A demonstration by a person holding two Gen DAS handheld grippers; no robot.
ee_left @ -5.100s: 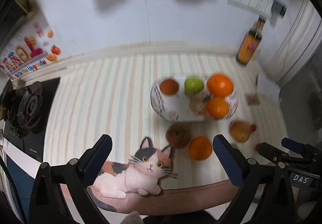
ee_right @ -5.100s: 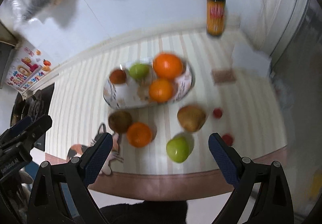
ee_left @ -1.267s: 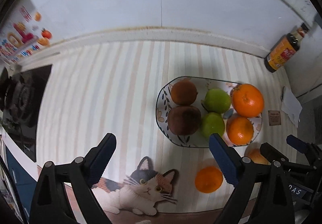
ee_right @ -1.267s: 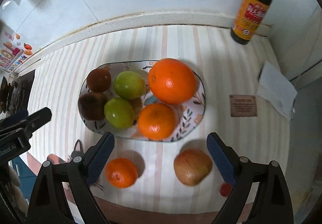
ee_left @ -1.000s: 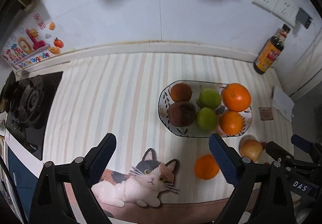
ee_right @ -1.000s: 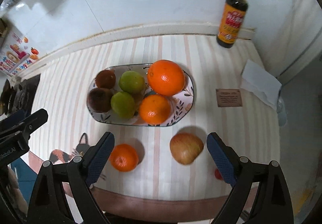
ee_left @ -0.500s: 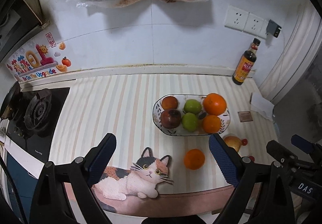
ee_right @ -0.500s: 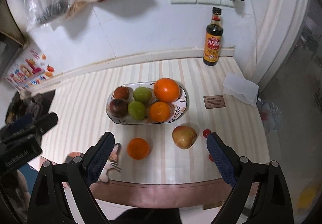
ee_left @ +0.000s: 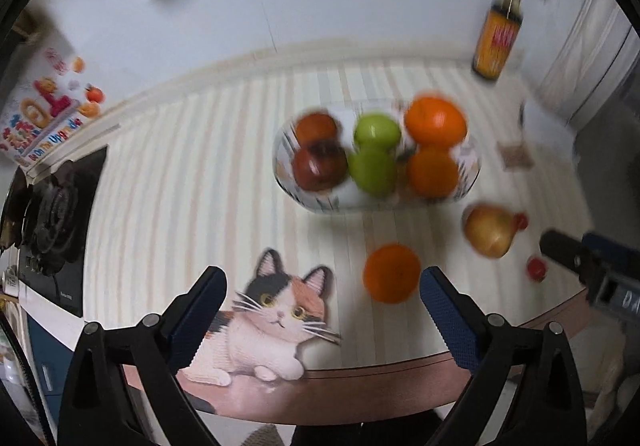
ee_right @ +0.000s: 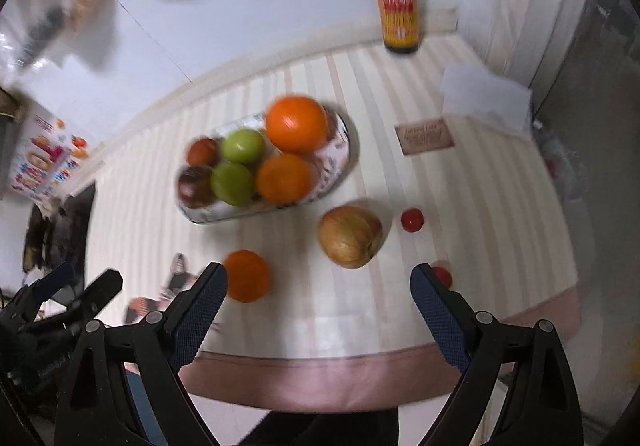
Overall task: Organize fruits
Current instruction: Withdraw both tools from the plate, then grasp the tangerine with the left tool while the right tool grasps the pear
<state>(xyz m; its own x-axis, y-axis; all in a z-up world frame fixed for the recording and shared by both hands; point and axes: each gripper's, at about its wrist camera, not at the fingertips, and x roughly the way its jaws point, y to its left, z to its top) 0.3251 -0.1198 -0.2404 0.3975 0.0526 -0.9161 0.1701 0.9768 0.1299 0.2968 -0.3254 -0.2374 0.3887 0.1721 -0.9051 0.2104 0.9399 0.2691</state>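
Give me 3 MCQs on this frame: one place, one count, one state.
1. Where does the loose orange lie?
A. in the bowl
B. on the striped mat in front of the bowl
C. on the stove

2. How many green apples sit in the bowl?
A. none
B. two
C. four

3. What is the state of the right claw?
A. open, holding nothing
B. shut on the bottle
C. shut on an orange

Key:
1. B, it rests on the mat, apart from the bowl's near rim.
2. B, one green apple lies behind the other.
3. A, its jaws stand wide apart with only the mat between them.
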